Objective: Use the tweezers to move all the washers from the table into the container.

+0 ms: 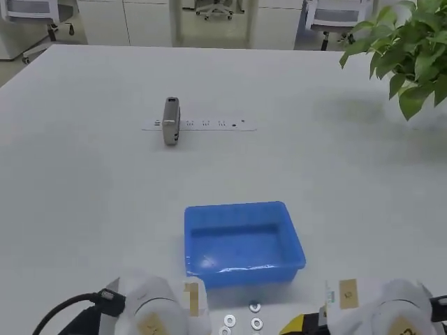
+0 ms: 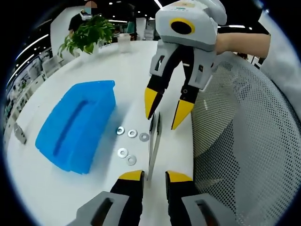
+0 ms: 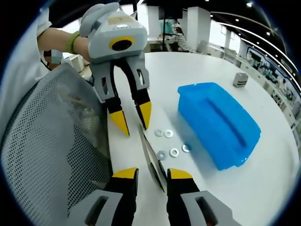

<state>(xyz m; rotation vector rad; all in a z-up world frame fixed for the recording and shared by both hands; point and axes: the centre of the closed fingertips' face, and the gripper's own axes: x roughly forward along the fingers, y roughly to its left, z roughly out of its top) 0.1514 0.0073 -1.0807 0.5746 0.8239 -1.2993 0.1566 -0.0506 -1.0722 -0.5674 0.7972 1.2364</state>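
Observation:
A blue container [image 1: 241, 241] stands near the front of the white table [image 1: 91, 188]. Several small metal washers [image 2: 132, 133] lie on the table between the container and the table's near edge, also in the head view as washers [image 1: 255, 307]. Metal tweezers [image 2: 154, 141] lie flat on the table beside them. My left gripper [image 2: 154, 176] is open, with one end of the tweezers lying between its yellow tips. My right gripper [image 3: 153, 174] is open at the other end of the tweezers [image 3: 151, 157]. The two grippers face each other: the right gripper [image 2: 164, 110] and the left gripper [image 3: 134, 121] both hover over the tweezers.
A white power strip [image 1: 202, 124] with a grey adapter [image 1: 171, 120] lies mid-table. A green plant [image 1: 408, 49] stands at the far right. A mesh chair back [image 2: 240, 141] sits right behind the table's near edge. Office chairs stand beyond the table.

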